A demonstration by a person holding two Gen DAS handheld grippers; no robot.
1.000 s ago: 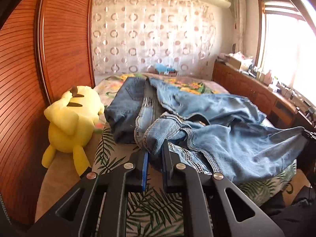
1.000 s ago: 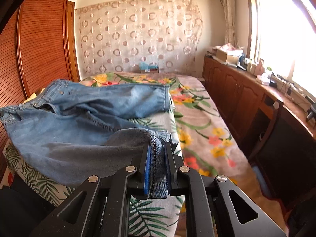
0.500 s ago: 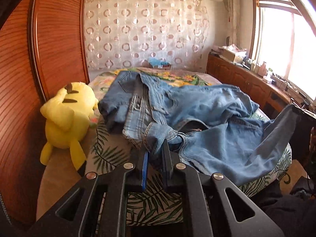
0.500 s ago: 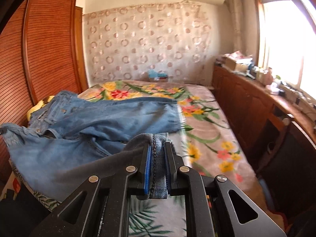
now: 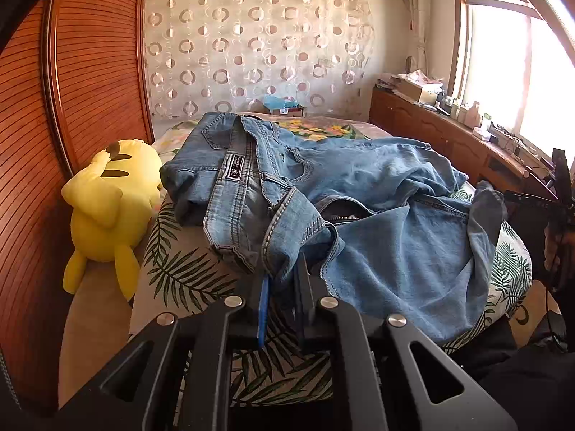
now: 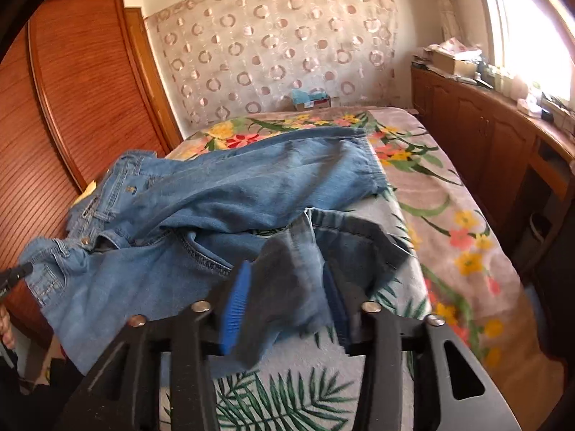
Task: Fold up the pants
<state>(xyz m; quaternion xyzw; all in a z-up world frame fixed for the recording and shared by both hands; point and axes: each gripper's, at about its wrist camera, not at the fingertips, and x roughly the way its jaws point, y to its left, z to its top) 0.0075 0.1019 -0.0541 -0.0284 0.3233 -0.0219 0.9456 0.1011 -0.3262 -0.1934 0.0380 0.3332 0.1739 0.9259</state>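
Observation:
Blue jeans (image 5: 359, 194) lie rumpled across the bed, waistband toward the left, legs toward the right. My left gripper (image 5: 282, 287) is shut on the jeans' waistband corner near the bed's near edge. In the right wrist view my right gripper (image 6: 287, 298) stands open, its blue pads (image 6: 235, 300) wide apart, and the hem of one jeans leg (image 6: 291, 280) lies loose between them. The other leg (image 6: 287, 165) stretches flat across the bed behind it. The right gripper also shows at the far right of the left wrist view (image 5: 557, 194).
A yellow plush toy (image 5: 107, 212) lies between the bed (image 6: 449, 215) and the wooden wardrobe (image 5: 72, 89) on the left. A wooden cabinet (image 6: 485, 136) with clutter runs under the window on the right. A small box (image 6: 311, 98) sits at the bed's far end.
My right gripper has opened and let go of the leg hem, which now lies loose between the pads. The left gripper has pulled back a little, still holding the waistband.

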